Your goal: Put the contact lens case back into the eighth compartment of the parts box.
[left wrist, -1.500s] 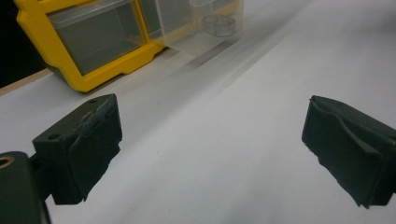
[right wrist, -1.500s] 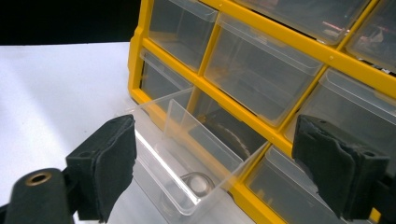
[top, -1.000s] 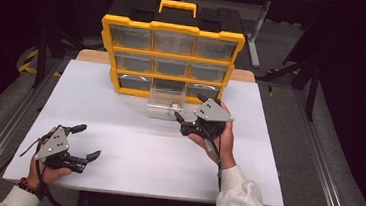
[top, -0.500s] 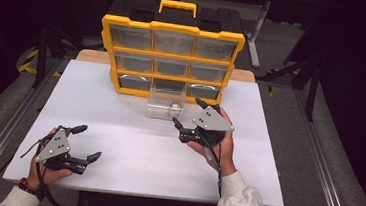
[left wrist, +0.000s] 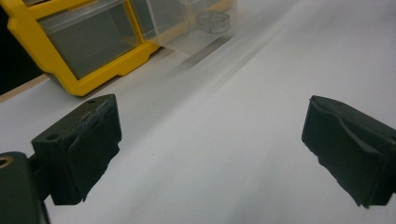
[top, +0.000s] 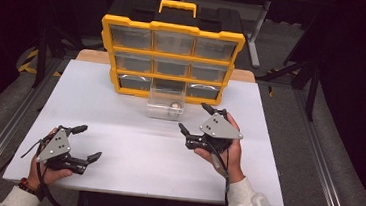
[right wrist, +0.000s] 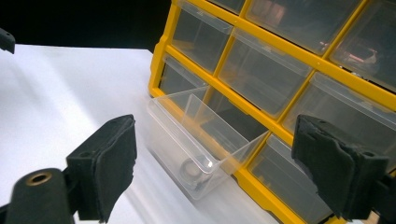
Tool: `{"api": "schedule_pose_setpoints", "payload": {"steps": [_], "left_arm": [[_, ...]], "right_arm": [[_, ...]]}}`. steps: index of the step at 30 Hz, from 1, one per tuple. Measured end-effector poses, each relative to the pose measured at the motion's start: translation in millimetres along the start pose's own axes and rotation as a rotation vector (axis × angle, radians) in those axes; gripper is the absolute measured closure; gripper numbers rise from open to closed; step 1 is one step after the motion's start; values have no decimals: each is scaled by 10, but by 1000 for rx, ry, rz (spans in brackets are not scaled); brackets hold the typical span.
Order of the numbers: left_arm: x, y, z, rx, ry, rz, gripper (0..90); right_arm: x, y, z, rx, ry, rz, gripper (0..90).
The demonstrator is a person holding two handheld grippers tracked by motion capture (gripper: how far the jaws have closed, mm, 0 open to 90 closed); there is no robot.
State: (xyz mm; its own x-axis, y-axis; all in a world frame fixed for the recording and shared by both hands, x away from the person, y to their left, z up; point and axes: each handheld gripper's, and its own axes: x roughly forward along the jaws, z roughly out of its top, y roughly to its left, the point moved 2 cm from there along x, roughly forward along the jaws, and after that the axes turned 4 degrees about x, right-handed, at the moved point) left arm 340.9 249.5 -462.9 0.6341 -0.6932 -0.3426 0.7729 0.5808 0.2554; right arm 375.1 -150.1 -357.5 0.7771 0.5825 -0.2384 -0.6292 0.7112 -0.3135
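Two grippers are over the white table, one in each hand. At far left in the high view, the left gripper sits low near the table's front-left corner, held in a hand that comes in from the bottom edge, wrist bent, with the grey plate on top facing up and the jaws pointing right and away. Its jaws stand wide apart with nothing between them — the left gripper view confirms bare table between the pads. Centre: the yellow organizer stands upright at the far side of the table, nine clear drawers in three rows. The middle drawer of the bottom row, a clear drawer, is pulled out toward the person and holds a small round item. Right of it, the right gripper hovers just beside the drawer's right front corner, apart from it, the hand cupped beneath, sleeve at the bottom edge. Its jaws are parted and empty — the right gripper view shows the drawer framed between them, untouched.
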Motion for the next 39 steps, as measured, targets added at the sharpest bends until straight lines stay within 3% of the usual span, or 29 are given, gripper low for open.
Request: {"api": "schedule_pose_setpoints", "payload": {"steps": [14,29,39], "left_arm": [[5,-4,-6,8,8,-4,60],[19,-10,-12,12,20,-10,63],[22,-20,-7,21,20,-12,64]], "right_arm": [[-156,-42,-102,-22,15,12,152],[-282,-43,-341,-52,33,40,149],[-402,-24,-469,-26,6,45,150]]}}
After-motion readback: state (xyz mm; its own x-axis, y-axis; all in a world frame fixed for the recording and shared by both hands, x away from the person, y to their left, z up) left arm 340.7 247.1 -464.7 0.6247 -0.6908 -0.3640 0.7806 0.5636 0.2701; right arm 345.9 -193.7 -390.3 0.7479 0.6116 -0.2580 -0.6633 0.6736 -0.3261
